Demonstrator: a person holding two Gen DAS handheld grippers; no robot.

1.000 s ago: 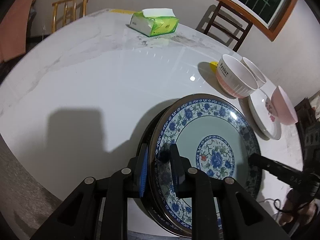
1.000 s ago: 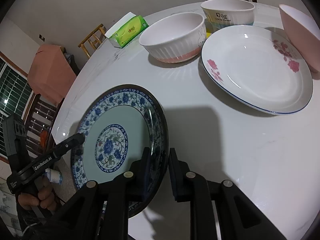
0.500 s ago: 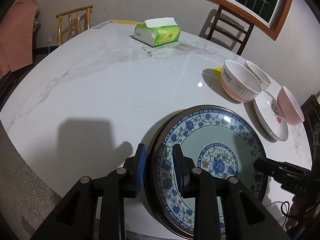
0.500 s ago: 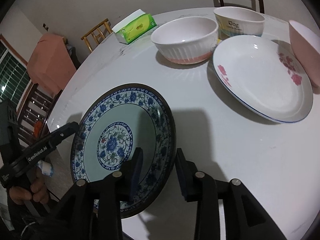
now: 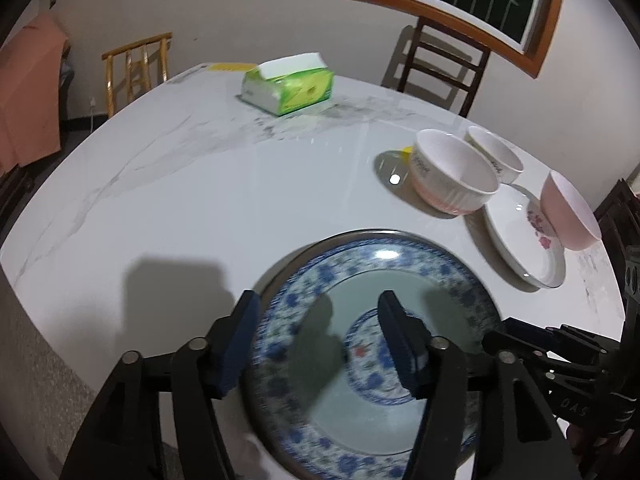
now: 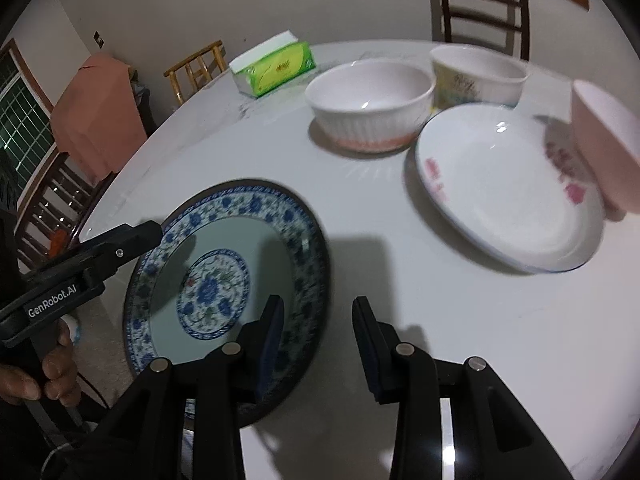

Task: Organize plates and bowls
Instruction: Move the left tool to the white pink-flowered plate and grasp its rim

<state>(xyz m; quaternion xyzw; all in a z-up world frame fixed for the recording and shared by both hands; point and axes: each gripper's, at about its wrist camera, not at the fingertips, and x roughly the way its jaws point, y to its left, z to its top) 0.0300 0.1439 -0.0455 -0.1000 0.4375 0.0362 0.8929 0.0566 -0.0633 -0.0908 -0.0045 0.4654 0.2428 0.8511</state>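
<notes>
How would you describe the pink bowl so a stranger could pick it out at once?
On the round white marble table, find the white floral plate at the right. The plain pink bowl leans tilted on that plate's far edge. The two neighbouring bowls are white and stand upright.

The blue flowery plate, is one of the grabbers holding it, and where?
Neither. The blue plate lies on the table; the left gripper is opening around its rim, and the right gripper straddles the rim without pinching.

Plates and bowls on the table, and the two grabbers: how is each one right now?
Blue plate: flat on the table, released.
Left gripper: jaws opening, rim between, pads off.
Right gripper: open, rim between.
White flowered plate: flat, empty.
Ribbed bowl: upright, empty.
Pink bowl: tilted on the flowered plate.
</notes>
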